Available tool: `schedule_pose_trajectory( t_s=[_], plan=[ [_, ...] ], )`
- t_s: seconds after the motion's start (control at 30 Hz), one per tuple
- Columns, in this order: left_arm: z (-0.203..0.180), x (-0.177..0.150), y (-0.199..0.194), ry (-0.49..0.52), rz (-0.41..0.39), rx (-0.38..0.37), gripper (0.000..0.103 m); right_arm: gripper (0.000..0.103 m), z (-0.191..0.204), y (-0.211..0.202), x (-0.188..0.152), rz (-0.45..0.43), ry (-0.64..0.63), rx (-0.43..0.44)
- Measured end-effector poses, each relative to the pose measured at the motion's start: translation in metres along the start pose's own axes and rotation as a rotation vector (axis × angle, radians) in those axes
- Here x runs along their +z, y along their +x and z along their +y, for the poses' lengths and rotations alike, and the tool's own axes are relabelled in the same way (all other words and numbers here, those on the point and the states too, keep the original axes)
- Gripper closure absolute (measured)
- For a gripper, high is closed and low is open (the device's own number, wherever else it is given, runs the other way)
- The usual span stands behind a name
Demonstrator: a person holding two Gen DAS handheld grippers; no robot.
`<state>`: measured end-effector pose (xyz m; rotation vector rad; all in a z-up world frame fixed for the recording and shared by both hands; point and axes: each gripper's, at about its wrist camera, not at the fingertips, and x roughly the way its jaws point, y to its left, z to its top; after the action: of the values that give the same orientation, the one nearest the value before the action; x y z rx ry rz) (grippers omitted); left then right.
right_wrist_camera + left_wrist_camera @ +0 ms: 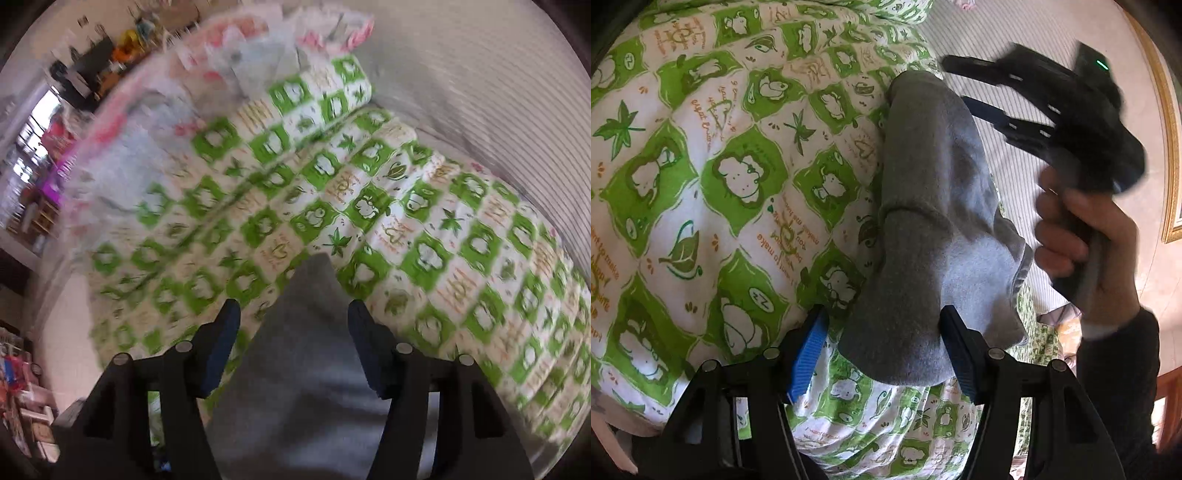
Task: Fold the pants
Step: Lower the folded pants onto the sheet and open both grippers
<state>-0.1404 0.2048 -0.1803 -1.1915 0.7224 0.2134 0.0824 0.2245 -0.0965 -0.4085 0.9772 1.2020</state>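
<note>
The grey pants [923, 206] lie folded in a long narrow bundle on the green-and-white patterned quilt [713, 177]. My left gripper [882, 328] is open, its blue-padded fingers on either side of the bundle's near end, not closed on it. My right gripper [964, 85] shows in the left wrist view, held in a hand at the right, above the bed; its fingers are apart and empty. In the blurred right wrist view the right gripper [293, 317] is open over the grey pants [306, 369], which fill the lower centre.
The quilt [424, 236] covers a bed with a striped white sheet [1008, 48] at the far side. A pink and pale-blue blanket [155, 122] lies beyond the quilt. Cluttered shelves [33, 184] stand at the left. A gold-framed panel [1171, 147] is on the wall.
</note>
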Motion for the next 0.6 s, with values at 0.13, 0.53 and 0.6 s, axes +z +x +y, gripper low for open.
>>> schedule_pose_trajectory(
  t_s=[0.13, 0.53, 0.6],
  plan=[
    [-0.004, 0.000, 0.009, 0.050, 0.017, -0.022, 0.078, 0.077, 0.001, 0.033, 0.003, 0.050, -0.018, -0.069],
    [-0.010, 0.002, 0.003, 0.067, -0.007, 0.034, 0.071, 0.070, -0.022, 0.024, -0.007, -0.005, 0.089, 0.018],
    [-0.011, 0.005, -0.007, 0.069, -0.046, 0.074, 0.063, 0.064, -0.021, -0.003, -0.013, -0.051, 0.102, 0.047]
  ],
)
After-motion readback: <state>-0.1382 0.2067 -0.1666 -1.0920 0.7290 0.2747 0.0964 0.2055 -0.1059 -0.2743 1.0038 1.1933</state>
